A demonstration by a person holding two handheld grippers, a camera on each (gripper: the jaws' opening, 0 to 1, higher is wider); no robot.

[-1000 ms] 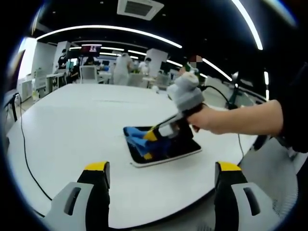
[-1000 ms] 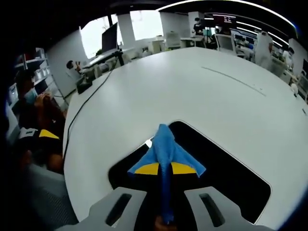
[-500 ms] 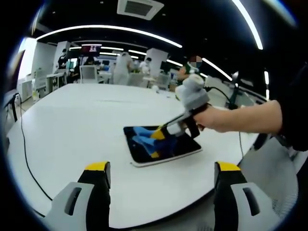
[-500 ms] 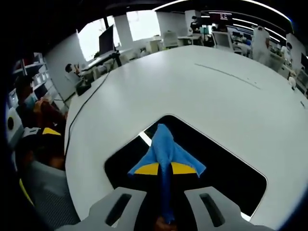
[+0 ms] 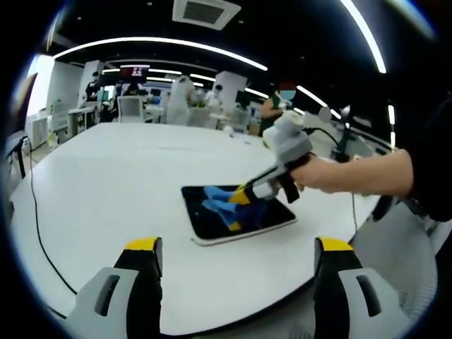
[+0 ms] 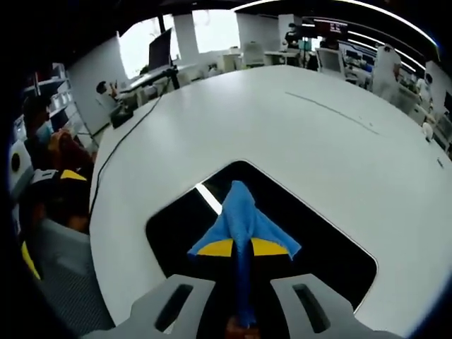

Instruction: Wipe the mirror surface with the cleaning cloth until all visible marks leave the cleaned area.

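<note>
My right gripper angles down, clamped on the soft blue cloth against the flat, glossy rectangular mirror. Left gripper hovers off the table, jaws apart.

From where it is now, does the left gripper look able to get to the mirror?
Probably yes. The left gripper hangs open over bare white table, with nothing between it and the mirror. The right gripper, shut on the blue cloth, already occupies part of it.

Opposed views, shared mirror
</note>
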